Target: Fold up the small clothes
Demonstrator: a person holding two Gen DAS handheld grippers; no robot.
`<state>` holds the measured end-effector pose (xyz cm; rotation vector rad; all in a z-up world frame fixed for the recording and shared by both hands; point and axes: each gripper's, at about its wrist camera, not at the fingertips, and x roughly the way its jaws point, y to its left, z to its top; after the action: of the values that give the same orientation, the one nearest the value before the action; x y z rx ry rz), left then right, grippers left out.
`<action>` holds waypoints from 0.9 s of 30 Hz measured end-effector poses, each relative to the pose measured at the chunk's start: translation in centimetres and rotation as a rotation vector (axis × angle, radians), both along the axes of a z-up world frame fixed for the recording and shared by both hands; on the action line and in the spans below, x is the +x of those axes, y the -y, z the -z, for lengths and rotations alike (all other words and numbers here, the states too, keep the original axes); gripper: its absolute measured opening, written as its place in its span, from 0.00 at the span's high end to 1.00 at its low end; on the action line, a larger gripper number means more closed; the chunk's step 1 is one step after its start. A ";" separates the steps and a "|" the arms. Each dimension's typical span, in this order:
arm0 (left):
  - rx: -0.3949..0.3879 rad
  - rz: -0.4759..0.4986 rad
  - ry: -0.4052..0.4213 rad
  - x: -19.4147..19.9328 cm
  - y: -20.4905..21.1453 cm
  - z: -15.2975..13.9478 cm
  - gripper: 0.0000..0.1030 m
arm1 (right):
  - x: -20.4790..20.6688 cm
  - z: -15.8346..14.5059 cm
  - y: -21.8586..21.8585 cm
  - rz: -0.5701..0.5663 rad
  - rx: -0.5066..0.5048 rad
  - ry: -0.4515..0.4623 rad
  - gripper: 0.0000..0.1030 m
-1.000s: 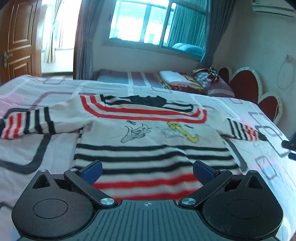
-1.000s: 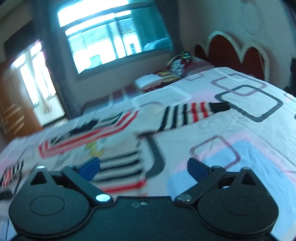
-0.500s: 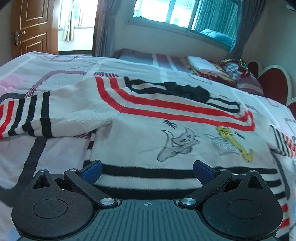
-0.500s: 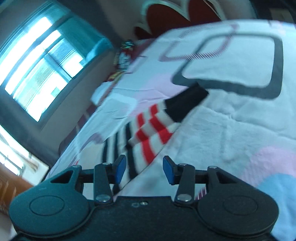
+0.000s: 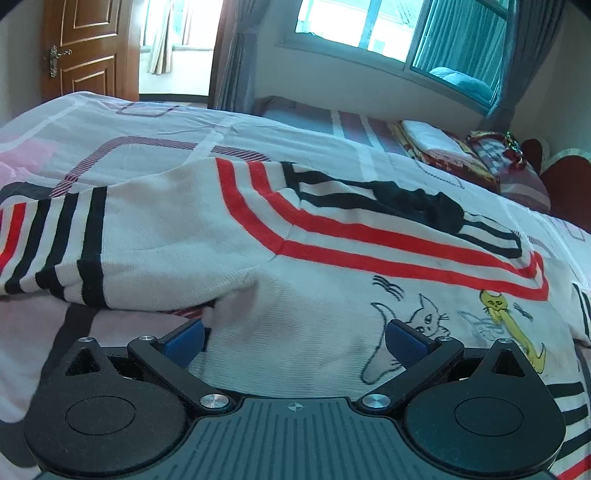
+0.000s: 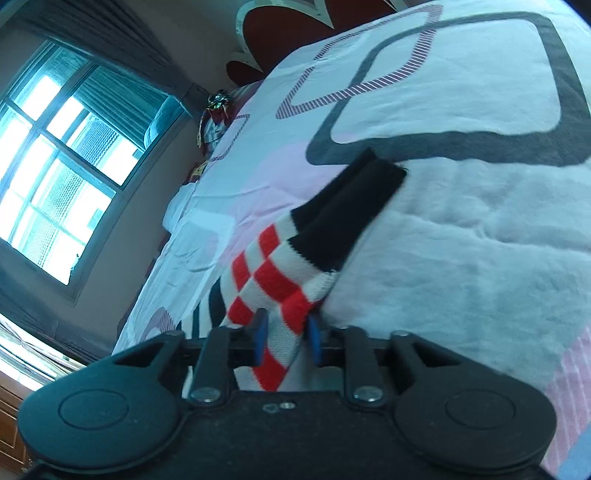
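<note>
Sweater: a small knit sweater [image 5: 295,258] lies spread flat on the bed cover [image 5: 258,129], front side up, white with red and black stripes
Sweater print: 2 cat drawings on the chest, one outlined in grey [image 5: 413,328], one yellow [image 5: 509,325]
Collar: black neckline [image 5: 413,203] points toward the far side of the bed, red bands curving below it
Sleeve on my left: it stretches out to the left edge of the left wrist view, striped black and red [image 5: 55,243], lying on the cover
Sleeve on my right: striped red and white with a black cuff [image 6: 354,210], its cuff end resting on the cover in the right wrist view
My left gripper [image 5: 295,338]: fingers spread wide, low over the sweater body by the armpit; left blue pad [image 5: 184,341] at the side edge of the knit, right pad [image 5: 406,343] over the grey cat; nothing pinched
My right gripper [image 6: 284,338]: jaws closing on the striped sleeve; the knit runs up between my 2 blue pads [image 6: 260,338] and both appear to press its sides
Right wrist: view is rolled, so the bed slopes steeply across the frame
Background: window [image 5: 406,33], curtains [image 5: 236,51], wooden door [image 5: 88,48], folded bedding [image 5: 436,144] near the red headboard [image 6: 280,14]
</note>
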<state>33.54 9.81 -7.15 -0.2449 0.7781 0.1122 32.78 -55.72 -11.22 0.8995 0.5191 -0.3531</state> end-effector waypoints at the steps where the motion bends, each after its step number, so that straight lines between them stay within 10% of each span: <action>1: 0.002 -0.003 -0.004 0.0 -0.3 0.0 0.00 | 0.0 0.1 0.2 -0.002 0.004 0.006 0.84; 4: -0.015 0.005 -0.005 -0.3 -1.2 0.0 0.00 | 0.2 -0.2 0.3 0.002 -0.033 -0.014 0.93; 9: 0.021 -0.024 0.004 -1.7 -3.1 -0.7 0.00 | 2.0 -4.4 -5.2 -0.081 -0.398 -0.027 0.93; 15: 0.039 -0.079 0.004 -3.5 -5.9 -1.1 0.00 | 5.5 -8.2 -20.3 -0.524 -0.719 0.103 0.93; 22: 0.044 -0.128 -0.021 -5.5 -8.0 -0.7 0.00 | 6.2 -1.6 -36.2 -1.066 -0.785 0.002 0.82; 24: 0.046 -0.141 -0.013 -5.6 -8.1 -0.8 0.00 | 4.8 -1.0 -38.0 -1.036 -0.903 0.059 0.77; 27: -0.023 -0.131 0.011 -4.7 -7.6 -0.7 0.00 | 4.9 -1.7 -37.0 -1.016 -0.815 0.072 0.72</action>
<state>28.82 17.43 -6.45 -0.3178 0.7525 0.2251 37.69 -18.70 -9.49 -0.1944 0.6272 0.3905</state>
